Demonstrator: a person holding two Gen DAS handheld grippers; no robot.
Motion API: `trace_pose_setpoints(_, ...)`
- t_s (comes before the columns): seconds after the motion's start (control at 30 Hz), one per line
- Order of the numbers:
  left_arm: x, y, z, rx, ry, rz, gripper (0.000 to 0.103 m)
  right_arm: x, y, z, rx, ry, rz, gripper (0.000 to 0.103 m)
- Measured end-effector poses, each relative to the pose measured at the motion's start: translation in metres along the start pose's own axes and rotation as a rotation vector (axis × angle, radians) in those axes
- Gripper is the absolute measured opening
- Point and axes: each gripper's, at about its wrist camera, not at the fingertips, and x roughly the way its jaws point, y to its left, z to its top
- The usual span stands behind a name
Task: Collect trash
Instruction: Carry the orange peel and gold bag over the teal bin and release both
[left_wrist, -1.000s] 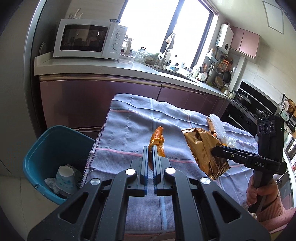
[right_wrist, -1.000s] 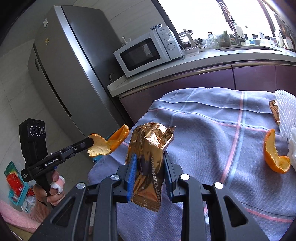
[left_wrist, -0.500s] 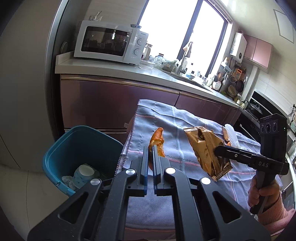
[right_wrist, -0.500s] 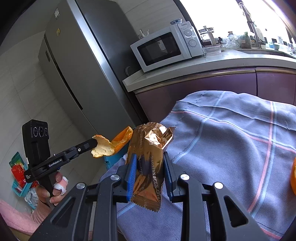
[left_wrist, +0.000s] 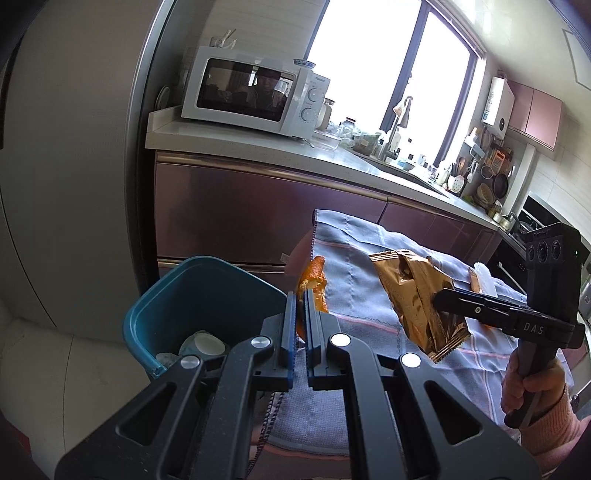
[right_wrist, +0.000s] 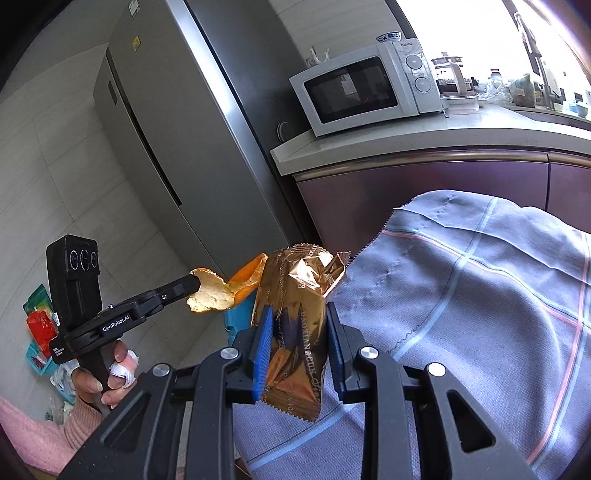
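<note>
My left gripper (left_wrist: 300, 301) is shut on a piece of orange peel (left_wrist: 314, 281), held in the air at the left edge of the cloth-covered table (left_wrist: 354, 251). Just left of it and below stands a teal bin (left_wrist: 192, 295) with a paper cup (left_wrist: 202, 342) and other trash inside. My right gripper (right_wrist: 298, 314) is shut on a crumpled gold foil wrapper (right_wrist: 299, 317), also in the air over the table's left part. In the right wrist view the left gripper (right_wrist: 194, 282) carries the peel (right_wrist: 212, 293) beside the wrapper. The bin's rim (right_wrist: 236, 315) peeks out behind them.
A grey fridge (right_wrist: 192, 122) stands left of a counter (left_wrist: 258, 147) with a white microwave (left_wrist: 251, 94). Purple cabinet fronts (left_wrist: 236, 214) lie behind the bin. More wrappers and a white foam net (left_wrist: 484, 275) stay on the table's far right. Coloured packets (right_wrist: 38, 321) lie on the floor.
Both grippers have swung left with their loads, from over the table's middle toward its left edge. The bin now sits closer and more central in the left wrist view.
</note>
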Motion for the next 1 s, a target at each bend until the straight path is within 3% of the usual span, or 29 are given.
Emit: trace_pose_setpoints(1.0,0.003,0.029,-0.001,-0.041,0.001,0.085,0.004,0.053,0.021,0.019,-0.046,0.075,0.049,0.026)
